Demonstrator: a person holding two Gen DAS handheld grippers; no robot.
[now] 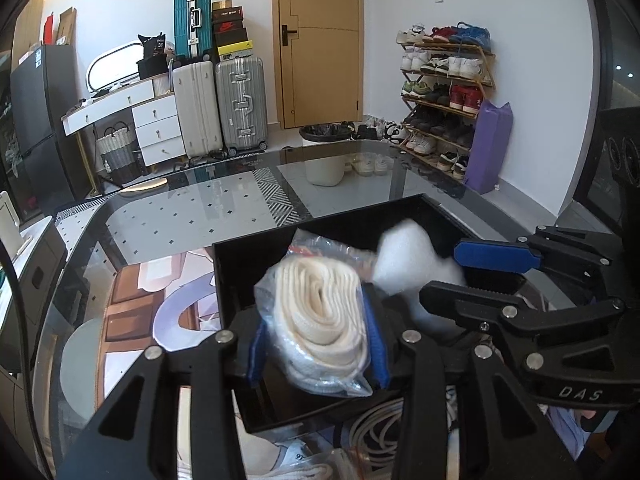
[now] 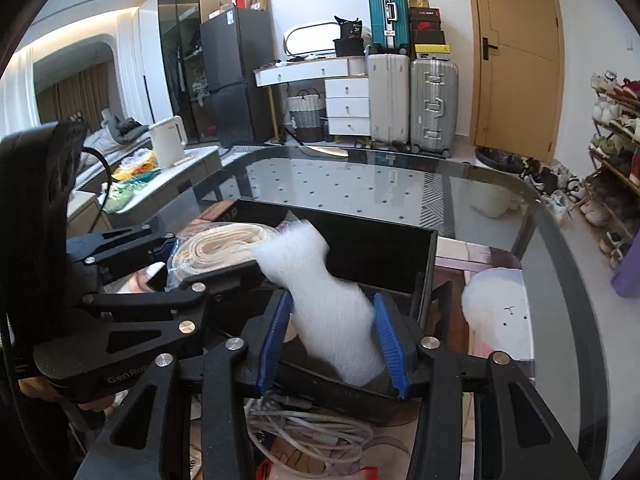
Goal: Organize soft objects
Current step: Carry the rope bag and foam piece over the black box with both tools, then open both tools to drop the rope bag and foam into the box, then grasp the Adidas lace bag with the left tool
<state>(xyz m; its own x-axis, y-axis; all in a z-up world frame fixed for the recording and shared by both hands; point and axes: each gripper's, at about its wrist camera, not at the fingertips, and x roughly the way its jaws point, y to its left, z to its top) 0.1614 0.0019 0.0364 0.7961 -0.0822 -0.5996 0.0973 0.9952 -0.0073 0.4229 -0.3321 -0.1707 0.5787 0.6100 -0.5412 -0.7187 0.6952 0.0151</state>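
My left gripper point(image 1: 318, 346) is shut on a clear plastic bag of coiled cream webbing point(image 1: 320, 316) and holds it over the black box point(image 1: 240, 272) on the glass table. My right gripper point(image 2: 332, 342) is shut on a white foam sheet point(image 2: 332, 312), also held over the black box point(image 2: 384, 252). The right gripper point(image 1: 472, 276) shows at the right of the left wrist view with the foam point(image 1: 412, 256). The left gripper point(image 2: 212, 256) and the bagged webbing point(image 2: 224, 246) show at the left of the right wrist view.
A tangle of white cable point(image 2: 308, 436) lies on the table in front of the box; it also shows in the left wrist view point(image 1: 376, 428). The glass table point(image 2: 360, 176) stretches beyond. Suitcases point(image 1: 240, 104), a shoe rack point(image 1: 444, 92) and a door stand at the far wall.
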